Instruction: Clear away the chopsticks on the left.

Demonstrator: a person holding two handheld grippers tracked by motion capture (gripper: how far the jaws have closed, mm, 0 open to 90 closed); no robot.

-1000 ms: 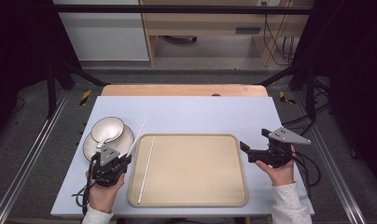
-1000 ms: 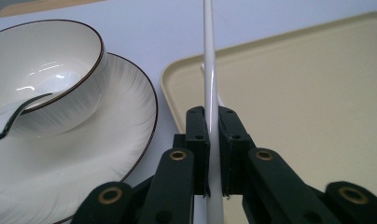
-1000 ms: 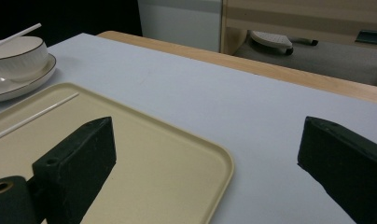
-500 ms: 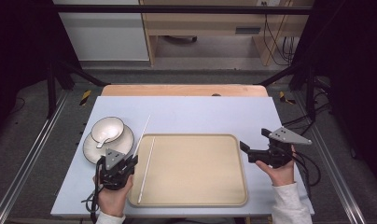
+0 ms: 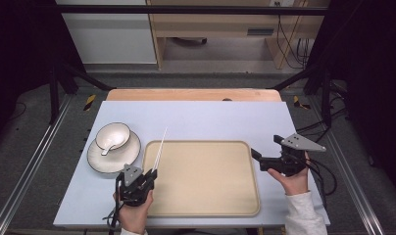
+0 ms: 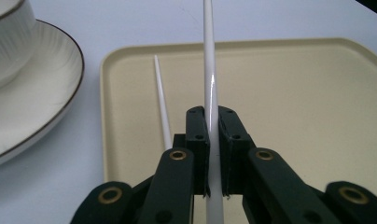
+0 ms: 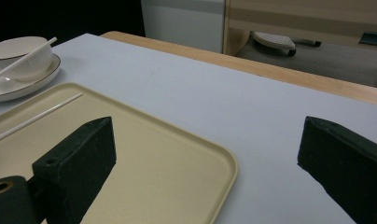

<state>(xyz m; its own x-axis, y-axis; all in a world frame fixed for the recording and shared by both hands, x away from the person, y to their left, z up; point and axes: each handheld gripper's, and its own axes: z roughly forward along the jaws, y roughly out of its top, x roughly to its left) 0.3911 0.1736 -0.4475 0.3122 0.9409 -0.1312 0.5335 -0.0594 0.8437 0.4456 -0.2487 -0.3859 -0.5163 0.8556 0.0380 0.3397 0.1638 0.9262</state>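
Observation:
My left gripper [image 5: 148, 175] is shut on a white chopstick [image 5: 160, 143], which points away from me over the left rim of the beige tray [image 5: 206, 181]. In the left gripper view the jaws [image 6: 212, 116] pinch that chopstick [image 6: 209, 70], and a second chopstick [image 6: 161, 98] lies flat just inside the tray [image 6: 294, 93]. My right gripper [image 5: 259, 160] hovers at the tray's right edge with its jaws wide open and nothing between them. The right gripper view looks across the tray [image 7: 177, 154] at the lying chopstick [image 7: 42, 114].
A white bowl [image 5: 112, 135] holding a spoon [image 5: 108, 146] sits on a gold-rimmed plate [image 5: 95, 159] left of the tray. The pale blue table top [image 5: 210, 120] ends in a wooden strip [image 5: 191, 94] at the far side.
My left gripper has moved right and a little lower with the chopstick, from beside the plate to the tray's left rim. The right gripper has stayed put.

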